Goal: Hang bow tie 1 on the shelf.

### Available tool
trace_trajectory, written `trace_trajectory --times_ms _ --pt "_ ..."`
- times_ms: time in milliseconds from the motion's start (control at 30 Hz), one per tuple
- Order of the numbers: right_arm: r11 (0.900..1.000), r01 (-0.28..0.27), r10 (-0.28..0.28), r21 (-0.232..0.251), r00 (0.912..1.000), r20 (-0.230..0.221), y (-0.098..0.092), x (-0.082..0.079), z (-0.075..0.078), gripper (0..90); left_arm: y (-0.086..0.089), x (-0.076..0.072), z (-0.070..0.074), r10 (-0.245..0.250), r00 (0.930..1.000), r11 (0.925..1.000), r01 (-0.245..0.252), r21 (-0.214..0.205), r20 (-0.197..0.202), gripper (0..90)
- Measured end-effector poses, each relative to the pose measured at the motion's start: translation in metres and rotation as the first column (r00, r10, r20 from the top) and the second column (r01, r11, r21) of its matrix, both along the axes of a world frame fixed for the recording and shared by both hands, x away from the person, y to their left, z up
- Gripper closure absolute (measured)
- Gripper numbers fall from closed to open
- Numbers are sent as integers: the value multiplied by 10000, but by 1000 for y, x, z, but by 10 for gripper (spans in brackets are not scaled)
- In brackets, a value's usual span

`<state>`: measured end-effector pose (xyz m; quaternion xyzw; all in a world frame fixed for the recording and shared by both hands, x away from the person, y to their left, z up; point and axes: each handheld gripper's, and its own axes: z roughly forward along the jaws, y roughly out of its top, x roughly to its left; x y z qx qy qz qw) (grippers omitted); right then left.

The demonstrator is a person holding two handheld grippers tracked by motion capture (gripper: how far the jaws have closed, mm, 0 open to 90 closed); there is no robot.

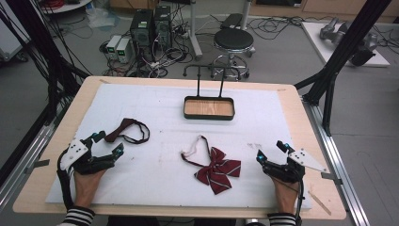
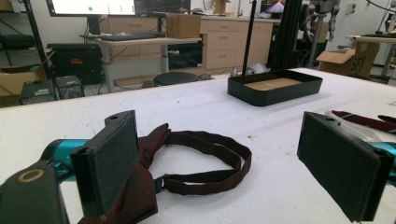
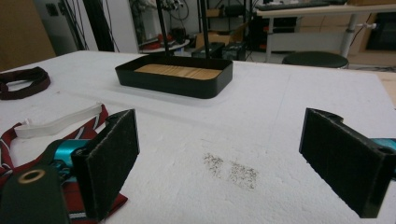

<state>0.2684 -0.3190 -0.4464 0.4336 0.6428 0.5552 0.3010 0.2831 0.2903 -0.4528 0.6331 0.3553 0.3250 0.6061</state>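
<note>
Two bow ties (image 1: 217, 168) (image 1: 127, 130), one tray (image 1: 209, 116)

A: What's past my end of the table (image 1: 291, 141)?

B: A black tray (image 1: 209, 108) with a wooden floor, far side of the white mat (image 1: 155, 174), two thin posts rising from its back edge.

A: I see a smudge (image 3: 231, 171) of dark specks on the mat ahead of me. And the floor?

B: A round black stool (image 1: 233, 40) just beyond the table, two PC towers (image 1: 151, 24) left of it, cables tangled around them. Black frame struts (image 1: 346, 44) at the right.

A: There's a desk (image 2: 140, 44) with a lit screen (image 2: 93, 6) further back.
</note>
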Motion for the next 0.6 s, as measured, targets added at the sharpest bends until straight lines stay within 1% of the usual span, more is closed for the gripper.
trace_trajectory --times_ms 67,133,200,300,433,533,567,600 --pt "9998 -195 197 -77 9997 169 3 -1 11 112 0 0 0 -2 10000 10000 2 2 25 131" --pt "9986 -419 426 -326 9989 214 7 -2 21 112 -1 0 0 16 10000 10000 -16 14 9 131" --pt "9964 -661 667 -528 9977 88 11 -2 32 112 -1 0 0 22 10000 10000 -22 8 14 131" --pt "9898 -1041 1031 -972 9945 -161 19 -3 47 112 -1 0 0 20 10000 10000 -20 15 16 132" --pt "9773 -1645 1609 -1339 9863 -369 29 -2 63 112 -1 0 0 12 10000 10000 -12 77 24 132" --pt "9679 -2088 2006 -1396 9771 -707 37 0 71 112 -2 0 0 43 10000 9999 -44 101 33 132" --pt "9679 -2088 2006 -1396 9771 -707 37 0 71 112 -2 0 0 30 10000 9999 -30 119 36 132" --pt "9626 -2387 2286 -1283 9695 -880 43 1 74 112 -2 0 0 15 10000 9999 -16 126 51 132"
